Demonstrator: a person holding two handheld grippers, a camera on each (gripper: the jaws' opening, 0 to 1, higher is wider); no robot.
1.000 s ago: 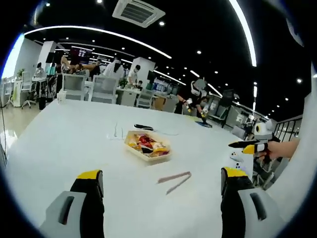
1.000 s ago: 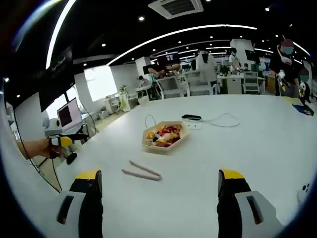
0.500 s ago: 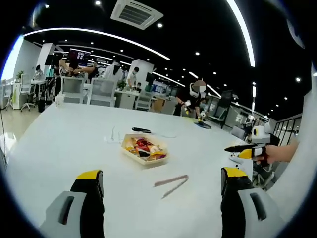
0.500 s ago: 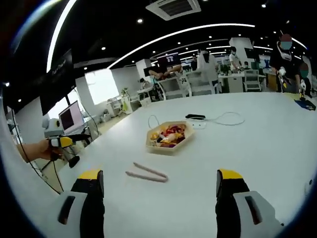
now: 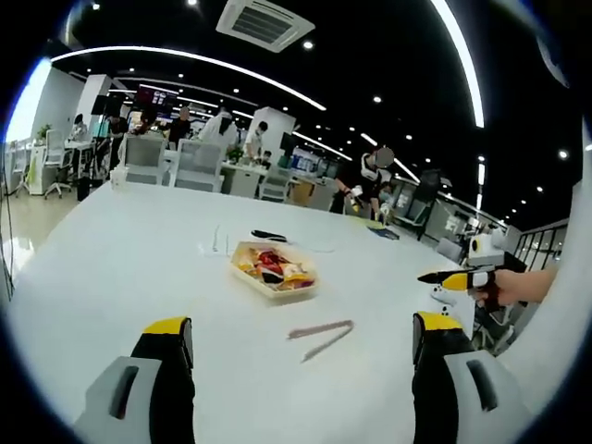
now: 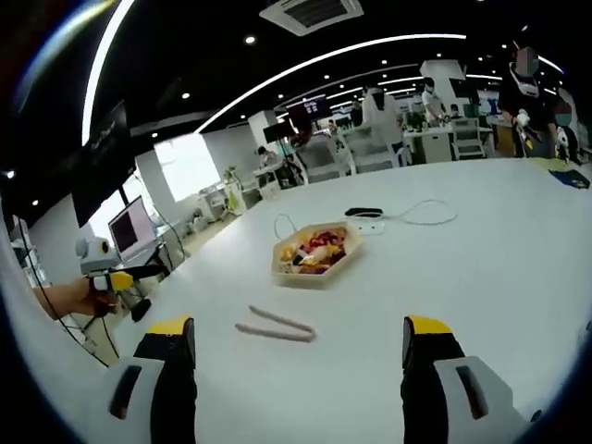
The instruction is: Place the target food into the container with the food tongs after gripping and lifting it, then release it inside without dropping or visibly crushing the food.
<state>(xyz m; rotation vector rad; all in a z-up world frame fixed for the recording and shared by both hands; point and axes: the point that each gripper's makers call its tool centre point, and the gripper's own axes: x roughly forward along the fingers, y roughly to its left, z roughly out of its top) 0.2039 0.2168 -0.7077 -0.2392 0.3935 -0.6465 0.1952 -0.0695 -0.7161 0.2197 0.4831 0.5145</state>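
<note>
White table [image 5: 111, 250] w/ a shallow hexagonal container [image 5: 274, 270] of mixed food pieces [image 5: 270, 268] near its middle, well away from every edge. Pinkish food tongs [image 5: 320, 334] lie flat on the table just beside the container, toward the near edge, arms narrowly spread, holding nothing. Black cable & plug [image 6: 365, 214] beyond container. Left gripper [image 5: 301, 347] & right gripper [image 6: 301, 344] both above the near edge, jaws wide apart, nothing between them.

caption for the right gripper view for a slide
Open right gripper faces food tongs lying on a white table, with a food-filled container beyond.
</note>
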